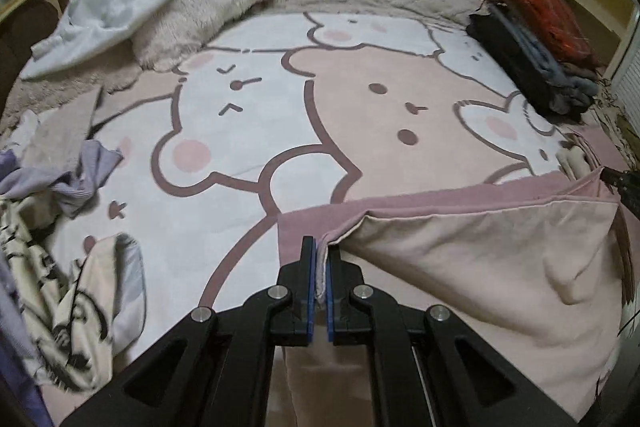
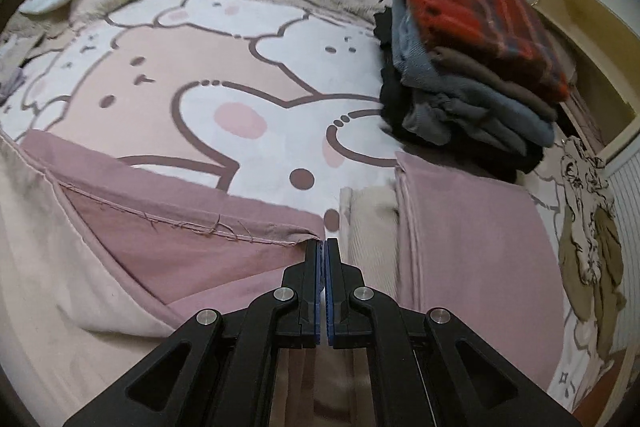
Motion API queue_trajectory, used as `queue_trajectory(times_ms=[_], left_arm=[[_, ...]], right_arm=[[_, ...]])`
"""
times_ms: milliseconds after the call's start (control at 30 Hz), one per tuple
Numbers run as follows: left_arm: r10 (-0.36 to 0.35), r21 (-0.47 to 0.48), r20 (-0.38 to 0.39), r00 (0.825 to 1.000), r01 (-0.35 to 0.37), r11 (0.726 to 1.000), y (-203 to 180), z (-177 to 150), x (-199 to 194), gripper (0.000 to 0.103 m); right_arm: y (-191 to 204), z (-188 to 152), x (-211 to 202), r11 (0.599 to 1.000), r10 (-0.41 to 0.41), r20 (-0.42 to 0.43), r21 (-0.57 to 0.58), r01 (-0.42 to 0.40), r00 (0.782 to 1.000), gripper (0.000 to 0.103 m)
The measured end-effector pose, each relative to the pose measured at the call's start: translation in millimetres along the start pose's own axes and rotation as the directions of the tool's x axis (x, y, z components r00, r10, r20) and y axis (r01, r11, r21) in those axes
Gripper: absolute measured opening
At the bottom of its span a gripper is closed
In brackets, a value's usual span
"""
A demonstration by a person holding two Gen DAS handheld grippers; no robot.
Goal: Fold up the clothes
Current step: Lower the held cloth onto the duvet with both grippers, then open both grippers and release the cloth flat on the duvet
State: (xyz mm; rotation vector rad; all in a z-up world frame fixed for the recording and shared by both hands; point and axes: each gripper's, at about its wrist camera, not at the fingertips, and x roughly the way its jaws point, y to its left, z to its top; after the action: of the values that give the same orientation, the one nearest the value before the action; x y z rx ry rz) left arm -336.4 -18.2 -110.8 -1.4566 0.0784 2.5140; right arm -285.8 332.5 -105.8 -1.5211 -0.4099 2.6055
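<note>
On the bed's cartoon bedspread [image 1: 240, 115], the left gripper [image 1: 321, 259] and right gripper [image 2: 322, 255] each pinch 1 corner of the pink garment [image 1: 480, 247], stretching its near edge for folding. Far right sits a folded stack [image 2: 472, 67].

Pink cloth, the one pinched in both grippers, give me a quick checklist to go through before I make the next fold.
1. Left gripper has a hold: ok, jaws shut on the hem of the pink cloth.
2. Right gripper has a hold: ok, jaws shut at a cloth corner with a frayed seam.
3. Edge between the grippers taut: not ok, it sags and one layer droops open.
4. Landing area on the bedspread ahead free: ok, the cartoon print shows bare in the middle.
5. Folded stack out of the way: ok, it sits off to the right side.
6. Lower edge of the cloth lined up: cannot tell, it is out of view.
</note>
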Motion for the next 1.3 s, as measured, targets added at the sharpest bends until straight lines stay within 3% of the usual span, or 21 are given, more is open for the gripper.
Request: queue_trajectory(times_ms=[167, 233, 333, 367, 400, 433, 467, 500, 633, 767, 833, 967, 1000, 1033, 1067, 1100, 1167, 1300], left_arm=[[-0.008, 0.004, -0.054, 0.998, 0.008, 1.000, 3, 11, 32, 0.005], [0.000, 0.000, -0.085, 0.996, 0.000, 1.000, 6, 10, 46, 0.005], [0.009, -0.026, -0.127, 0.992, -0.013, 1.000, 13, 4, 62, 0.013], [0.020, -0.033, -0.131, 0.991, -0.024, 0.999, 15, 3, 63, 0.025], [0.033, -0.043, -0.127, 0.991, -0.038, 0.998, 19, 2, 63, 0.039], [0.040, -0.057, -0.120, 0.992, -0.047, 0.997, 25, 1, 60, 0.045], [0.041, -0.073, -0.115, 0.993, -0.049, 0.996, 30, 1, 57, 0.049], [0.042, -0.089, -0.109, 0.993, -0.051, 0.995, 36, 1, 54, 0.049], [0.097, -0.077, -0.076, 0.992, -0.103, 0.992, 44, 4, 39, 0.049], [0.103, -0.009, -0.022, 0.994, -0.103, 0.995, 29, 8, 19, 0.049], [0.095, 0.037, -0.001, 0.995, -0.095, 0.995, 13, 10, 14, 0.049], [0.098, 0.118, 0.008, 0.995, -0.099, 0.988, -15, 9, 18, 0.049], [0.103, 0.133, 0.009, 0.995, -0.103, 0.986, -20, 9, 20, 0.049], [0.108, 0.147, 0.010, 0.994, -0.108, 0.983, -25, 9, 24, 0.049], [0.113, 0.160, 0.010, 0.994, -0.113, 0.981, -29, 9, 27, 0.049], [0.120, 0.174, 0.012, 0.993, -0.120, 0.977, -32, 9, 30, 0.049], [0.143, 0.209, 0.009, 0.990, -0.142, 0.968, -39, 10, 40, 0.049], [0.265, 0.249, -0.010, 0.964, -0.255, 0.934, -37, 7, 63, 0.049]], right_arm=[[-1, 12, 42, 1.000, -0.011, -0.088, 0.016, 0.013, 0.996, 0.001], [-3, 12, 57, 0.999, 0.024, -0.127, 0.044, -0.019, 0.992, 0.001], [-10, 12, 74, 0.991, 0.096, -0.157, 0.111, -0.079, 0.983, 0.002], [-17, 11, 75, 0.982, 0.135, -0.157, 0.154, -0.110, 0.978, 0.003], [-23, 10, 73, 0.974, 0.156, -0.143, 0.187, -0.128, 0.977, 0.014], [-30, 9, 70, 0.965, 0.177, -0.128, 0.219, -0.146, 0.976, 0.029], [-43, 8, 63, 0.952, 0.187, -0.095, 0.263, -0.157, 0.978, 0.070], [-53, 6, 54, 0.943, 0.190, -0.071, 0.290, -0.162, 0.979, 0.091], [-91, -1, 17, 0.905, 0.200, 0.030, 0.378, -0.196, 0.979, 0.092], [-107, -16, -11, 0.845, 0.294, 0.114, 0.434, -0.314, 0.949, 0.092], [-114, -23, -25, 0.809, 0.336, 0.158, 0.457, -0.371, 0.928, 0.092], [-143, -34, -12, 0.494, 0.533, 0.282, 0.662, -0.564, 0.798, 0.090], [-142, -32, -12, 0.491, 0.529, 0.286, 0.665, -0.563, 0.799, 0.082], [-138, -29, -14, 0.541, 0.505, 0.270, 0.641, -0.544, 0.820, 0.078], [-126, -22, -18, 0.662, 0.444, 0.228, 0.568, -0.489, 0.866, 0.069], [-116, -19, -19, 0.742, 0.401, 0.196, 0.504, -0.442, 0.895, 0.056], [-85, -19, -13, 0.866, 0.337, 0.104, 0.356, -0.351, 0.936, 0.040], [-40, -29, 20, 0.927, 0.314, -0.041, 0.231, -0.297, 0.949, 0.024]])
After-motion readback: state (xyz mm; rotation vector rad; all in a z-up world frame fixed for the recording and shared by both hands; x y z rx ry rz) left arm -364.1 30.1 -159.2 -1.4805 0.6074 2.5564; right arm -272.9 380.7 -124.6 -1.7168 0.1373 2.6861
